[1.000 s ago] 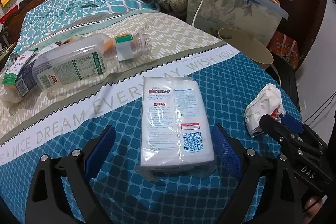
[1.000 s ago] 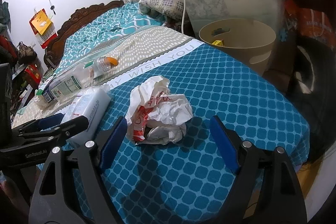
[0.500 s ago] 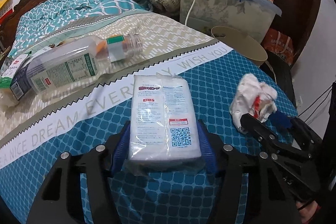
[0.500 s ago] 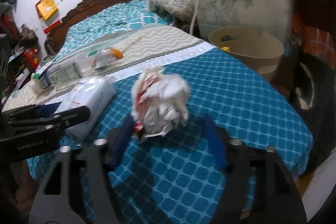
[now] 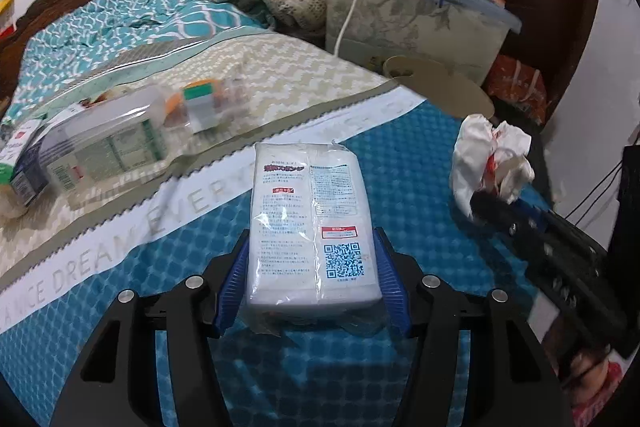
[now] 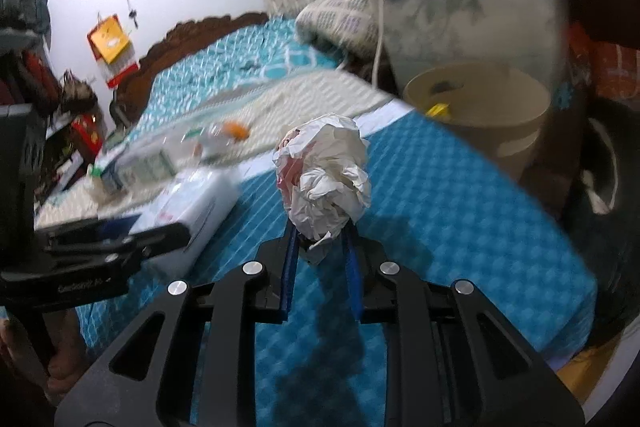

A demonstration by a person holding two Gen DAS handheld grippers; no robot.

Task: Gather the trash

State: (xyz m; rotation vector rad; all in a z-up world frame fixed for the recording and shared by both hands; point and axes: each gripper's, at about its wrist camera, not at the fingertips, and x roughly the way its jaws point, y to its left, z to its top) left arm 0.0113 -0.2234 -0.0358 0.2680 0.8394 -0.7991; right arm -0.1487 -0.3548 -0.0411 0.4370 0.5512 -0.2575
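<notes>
Though its label blurs, the plastic bottle [image 5: 116, 143] lies sideways.

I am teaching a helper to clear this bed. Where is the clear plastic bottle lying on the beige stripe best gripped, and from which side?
Probably across the labelled body of the plastic bottle, coming down from above. It lies on its side on the bed, so its long flat walls face the pads. The narrower neck by the orange band looks likelier to slip.

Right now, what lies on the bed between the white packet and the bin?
In the right wrist view, only bare blue bedspread; the crumpled paper between white packet and bin sits clamped in the right gripper.
</notes>
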